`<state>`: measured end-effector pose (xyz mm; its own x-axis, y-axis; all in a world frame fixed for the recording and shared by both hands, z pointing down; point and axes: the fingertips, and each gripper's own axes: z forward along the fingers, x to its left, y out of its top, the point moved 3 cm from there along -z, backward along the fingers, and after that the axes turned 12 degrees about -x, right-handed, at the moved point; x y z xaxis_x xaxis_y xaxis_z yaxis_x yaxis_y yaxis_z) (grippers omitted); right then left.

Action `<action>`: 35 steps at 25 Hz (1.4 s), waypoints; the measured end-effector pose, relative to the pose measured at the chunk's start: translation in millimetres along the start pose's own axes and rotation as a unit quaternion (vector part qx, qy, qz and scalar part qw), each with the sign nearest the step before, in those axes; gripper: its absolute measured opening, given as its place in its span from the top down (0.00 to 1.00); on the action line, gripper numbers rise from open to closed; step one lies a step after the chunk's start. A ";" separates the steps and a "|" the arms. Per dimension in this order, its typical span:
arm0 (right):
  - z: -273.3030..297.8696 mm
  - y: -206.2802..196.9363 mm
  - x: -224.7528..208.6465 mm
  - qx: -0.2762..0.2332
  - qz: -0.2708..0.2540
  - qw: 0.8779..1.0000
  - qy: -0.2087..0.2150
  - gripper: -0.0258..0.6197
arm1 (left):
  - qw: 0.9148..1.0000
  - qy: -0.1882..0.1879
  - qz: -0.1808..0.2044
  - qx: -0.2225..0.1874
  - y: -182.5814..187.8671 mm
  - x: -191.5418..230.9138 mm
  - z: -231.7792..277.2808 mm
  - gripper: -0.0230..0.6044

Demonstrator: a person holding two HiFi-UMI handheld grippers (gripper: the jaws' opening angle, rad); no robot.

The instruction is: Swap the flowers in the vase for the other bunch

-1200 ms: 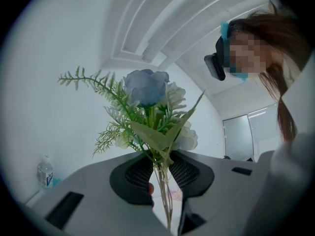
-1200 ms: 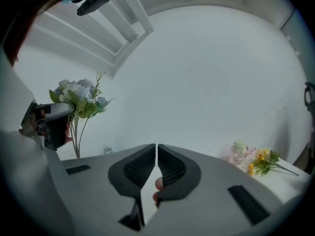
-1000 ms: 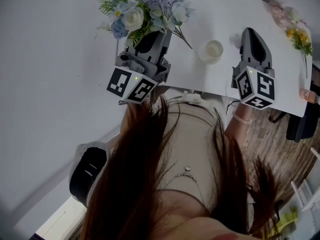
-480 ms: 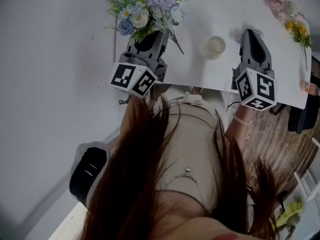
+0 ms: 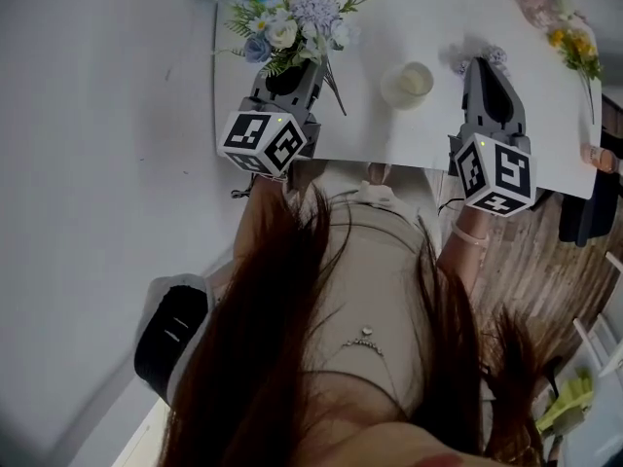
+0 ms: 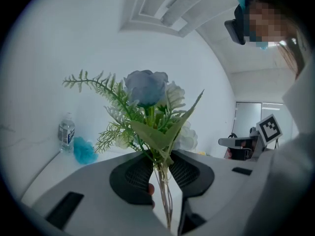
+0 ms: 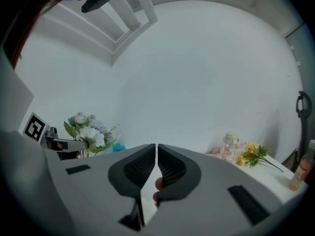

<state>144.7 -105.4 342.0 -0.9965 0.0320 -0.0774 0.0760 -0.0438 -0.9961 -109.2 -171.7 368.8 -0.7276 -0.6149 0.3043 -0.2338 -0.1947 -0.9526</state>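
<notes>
My left gripper (image 5: pixel 295 69) is shut on the stems of a blue and white bunch of flowers (image 5: pixel 292 29), which it holds upright over the left part of the white table (image 5: pixel 428 8). In the left gripper view the stems (image 6: pixel 161 181) are pinched between the pads below a blue rose (image 6: pixel 146 86). The white vase (image 5: pixel 407 84) stands in the middle of the table between the grippers, with no flowers in it. My right gripper (image 5: pixel 484 64) is to its right, its jaws (image 7: pixel 156 149) shut with nothing between them. The other bunch (image 5: pixel 576 52), yellow and pink, lies at the table's far right.
A water bottle (image 6: pixel 66 130) and a teal tuft (image 6: pixel 84 151) stand at the table's far left corner against the wall. A pink container (image 7: pixel 229 146) is beside the yellow flowers (image 7: pixel 253 154). A small lilac bloom (image 5: pixel 494 56) lies by the right gripper's tip. A bottle (image 5: pixel 599 159) stands at the right edge.
My left gripper has sunk toward the table with the blue and white bunch, which now looks smaller and farther from the head camera. The right gripper has stayed in place.
</notes>
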 end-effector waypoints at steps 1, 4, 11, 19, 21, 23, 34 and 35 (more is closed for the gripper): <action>-1.3 -1.0 -0.8 0.002 -0.001 1.000 -0.001 0.91 | 1.000 0.002 -0.001 0.007 -5.5 1.8 0.7 0.81; -4.6 -2.3 -1.0 0.007 -0.004 1.000 -0.005 0.91 | 1.000 0.003 -0.005 0.022 -16.5 6.3 2.2 0.81; -12.2 -6.6 -7.1 0.019 -0.009 1.000 -0.011 0.91 | 0.998 0.009 -0.008 0.066 -45.8 11.5 8.5 0.81; -20.6 -10.2 -11.0 0.024 -0.012 0.999 -0.020 0.91 | 0.994 0.016 -0.017 0.109 -78.0 21.8 12.5 0.81; -22.4 -11.6 -10.6 0.026 -0.014 0.999 -0.022 0.91 | 0.992 0.017 -0.020 0.120 -86.9 24.8 13.0 0.81; -24.6 -12.2 -12.7 0.029 -0.016 0.999 -0.024 0.91 | 0.991 0.021 -0.026 0.132 -95.9 26.8 14.8 0.80; -29.6 -14.0 -22.6 0.035 -0.021 0.998 -0.037 0.91 | 0.984 0.041 -0.046 0.166 -125.7 38.4 26.4 0.80; -29.6 -14.1 -23.4 0.035 -0.021 0.998 -0.038 0.91 | 0.983 0.043 -0.049 0.170 -128.4 39.3 27.0 0.80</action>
<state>168.0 -76.0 356.6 -0.9988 -0.0400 -0.0291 0.0335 -0.1139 -0.9929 -90.3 -191.5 502.9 -0.7683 -0.5160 0.3788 -0.0871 -0.5020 -0.8605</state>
